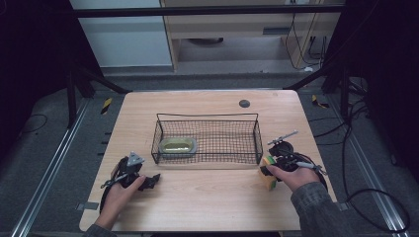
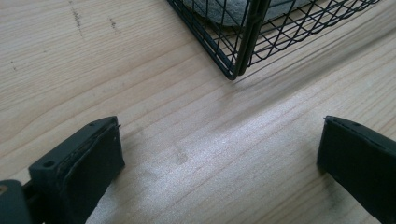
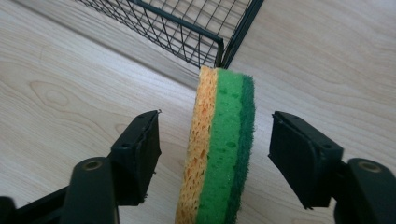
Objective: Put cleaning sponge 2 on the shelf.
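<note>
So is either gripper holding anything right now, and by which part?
Nothing is held. The right gripper straddles the sponge with jaws open; the left gripper is open over bare table.

High view dim overall, dark surround at both sides; table [image 1: 207, 197] evenly lit, no hard shadows. Left gripper view: broad pale sheen on the wood between the jaws of the left gripper [image 2: 219, 158]; wire basket [image 2: 243, 42] ahead sharp, jaws soft at the bottom edge. Right gripper view: bright, soft light; sponge [image 3: 219, 149] between the jaws of the right gripper [image 3: 215, 154] crisp, near jaw bases slightly blurred; faint shadow under the basket rim ahead.
</note>
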Available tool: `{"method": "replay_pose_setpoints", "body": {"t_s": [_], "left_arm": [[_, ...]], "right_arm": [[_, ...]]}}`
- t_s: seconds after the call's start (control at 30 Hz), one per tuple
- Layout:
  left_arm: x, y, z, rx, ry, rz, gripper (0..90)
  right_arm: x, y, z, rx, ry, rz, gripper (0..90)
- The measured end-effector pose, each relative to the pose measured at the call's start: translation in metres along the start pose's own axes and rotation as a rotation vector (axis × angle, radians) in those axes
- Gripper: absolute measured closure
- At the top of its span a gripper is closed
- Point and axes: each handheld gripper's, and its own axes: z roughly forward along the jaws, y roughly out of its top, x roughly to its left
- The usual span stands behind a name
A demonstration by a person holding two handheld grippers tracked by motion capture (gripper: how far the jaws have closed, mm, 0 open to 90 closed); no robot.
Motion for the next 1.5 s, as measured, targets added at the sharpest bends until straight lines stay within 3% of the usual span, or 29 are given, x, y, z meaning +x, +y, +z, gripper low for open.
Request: {"method": "replay_pose_setpoints", "body": {"t_s": [0.17, 0.2, 0.27, 0.57, 0.97, 1.23, 1.5], "left_arm": [[0.000, 0.000, 0.000, 0.000, 0.000, 0.000, 0.0], [0.000, 0.000, 0.000, -0.001, 0.000, 0.001, 0.0], [0.000, 0.000, 0.000, -0.001, -0.001, 0.001, 0.0], [0.000, 0.000, 0.000, -0.003, -0.002, 0.003, 0.0], [0.000, -0.002, 0.000, -0.013, -0.004, 0.004, 0.0], [0.002, -0.002, 0.000, -0.017, -0.008, 0.008, 0.0], [0.003, -0.001, 0.001, -0.017, -0.009, 0.011, 0.0]], "right_arm": [[0.001, -0.002, 0.006, 0.023, 0.001, -0.008, 48.1], [0.000, -0.003, 0.007, 0.031, 0.007, -0.015, 56.6], [-0.001, -0.003, 0.006, 0.027, 0.019, -0.015, 63.2], [-0.008, -0.003, -0.003, 0.007, 0.013, -0.031, 64.6], [-0.038, 0.004, -0.019, -0.068, -0.060, -0.032, 64.6], [-0.050, 0.022, -0.037, -0.128, -0.098, -0.057, 64.6], [-0.051, 0.044, -0.052, -0.165, -0.119, -0.084, 64.6]]}}
